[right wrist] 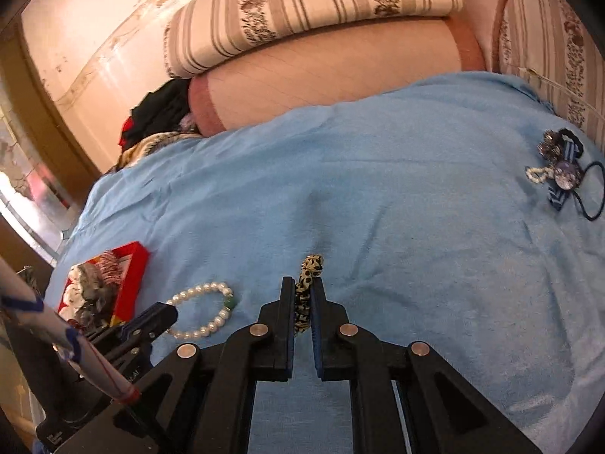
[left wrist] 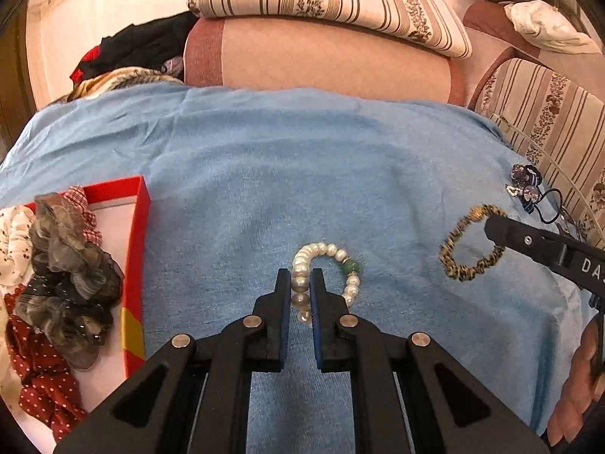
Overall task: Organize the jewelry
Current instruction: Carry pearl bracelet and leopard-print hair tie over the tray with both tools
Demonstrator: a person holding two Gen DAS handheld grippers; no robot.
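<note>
1. The left gripper (left wrist: pixel 301 283) is clenched on the pearl bracelet (left wrist: pixel 328 273), just right of the red box (left wrist: pixel 138 249) on the blue blanket (left wrist: pixel 264 174).
2. The right gripper (right wrist: pixel 302 295) is clamped on the leopard-print scrunchie (right wrist: pixel 308 287), right of the bracelet, farther from the box.
3. A beaded hair tie (right wrist: pixel 563 176) lies well apart, far right of the box.

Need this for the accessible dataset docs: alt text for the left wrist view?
The left gripper is shut on a pearl bracelet lying on a blue blanket. To the right, the right gripper holds a leopard-print hair tie; at left, a red box holds fabric scrunchies.
</note>
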